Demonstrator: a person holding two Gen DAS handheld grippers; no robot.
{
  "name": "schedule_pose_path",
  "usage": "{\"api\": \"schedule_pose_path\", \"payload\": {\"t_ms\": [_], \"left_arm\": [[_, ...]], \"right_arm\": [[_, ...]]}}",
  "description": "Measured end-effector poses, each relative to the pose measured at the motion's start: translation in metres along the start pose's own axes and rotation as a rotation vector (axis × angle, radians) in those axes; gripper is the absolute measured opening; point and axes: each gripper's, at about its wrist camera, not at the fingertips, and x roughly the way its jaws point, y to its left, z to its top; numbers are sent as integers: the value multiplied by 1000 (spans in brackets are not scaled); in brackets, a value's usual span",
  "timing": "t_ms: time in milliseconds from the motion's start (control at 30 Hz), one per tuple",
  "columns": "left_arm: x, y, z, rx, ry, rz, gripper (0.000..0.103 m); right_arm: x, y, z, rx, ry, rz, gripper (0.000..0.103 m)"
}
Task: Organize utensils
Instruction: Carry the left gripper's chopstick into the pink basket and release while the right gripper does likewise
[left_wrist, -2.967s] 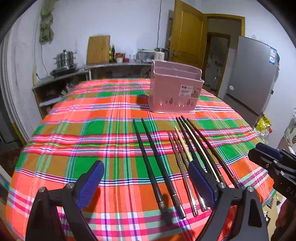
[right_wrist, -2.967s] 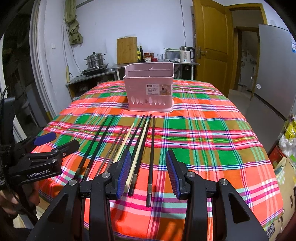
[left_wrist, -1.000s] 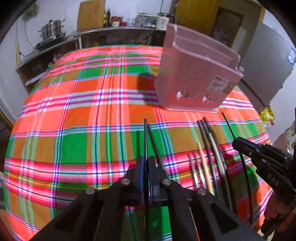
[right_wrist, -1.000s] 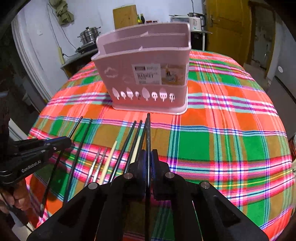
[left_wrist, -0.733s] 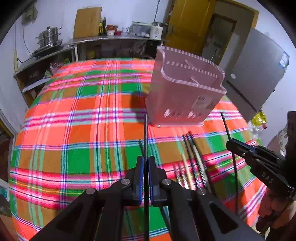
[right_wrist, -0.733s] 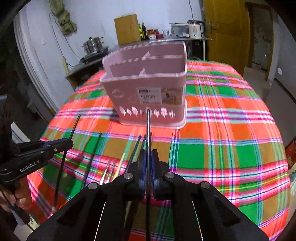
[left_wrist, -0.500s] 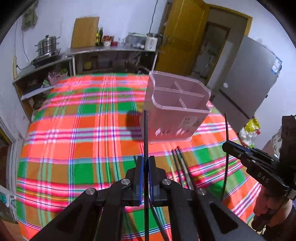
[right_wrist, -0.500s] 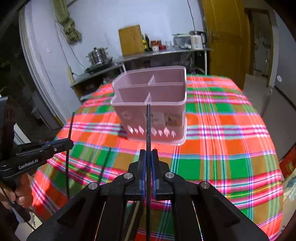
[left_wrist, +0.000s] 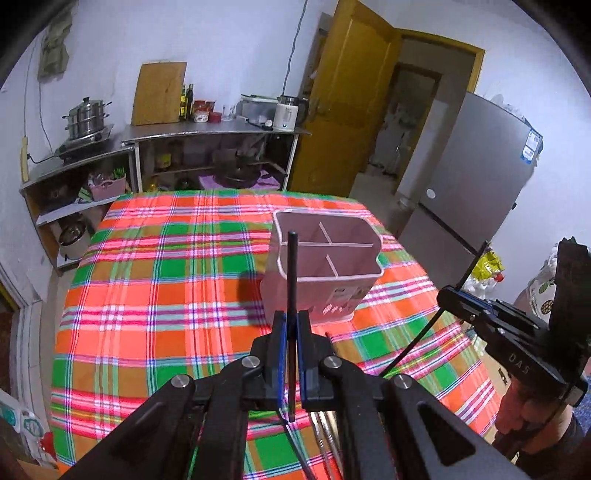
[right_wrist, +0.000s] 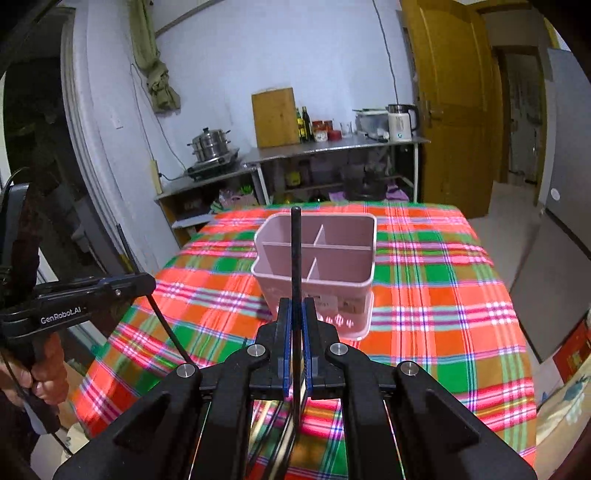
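- Between the left gripper's (left_wrist: 290, 354) pads: black chopstick (left_wrist: 291, 280), clamped, tip up ahead of the fingers.
- Ahead of and below that tip: pink utensil basket (left_wrist: 362, 275) on the plaid tablecloth (left_wrist: 155, 280), dividers visible, compartments look empty.
- Under the left gripper: remaining chopsticks (left_wrist: 325, 443) on the cloth.
- Right gripper (right_wrist: 295, 347): jaws pressed onto second black chopstick (right_wrist: 296, 254), tip overlapping the basket (right_wrist: 354, 284) in view.

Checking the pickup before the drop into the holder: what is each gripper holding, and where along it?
Each holds one black chopstick, left and right, clamped partway along, ends protruding both sides.
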Motion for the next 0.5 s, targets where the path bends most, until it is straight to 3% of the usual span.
{"api": "schedule_pose_path", "payload": {"t_ms": [500], "left_arm": [[-16, -11, 84, -15, -119, -69, 5]], "right_arm": [[-13, 1, 69, 20, -151, 3, 5]]}}
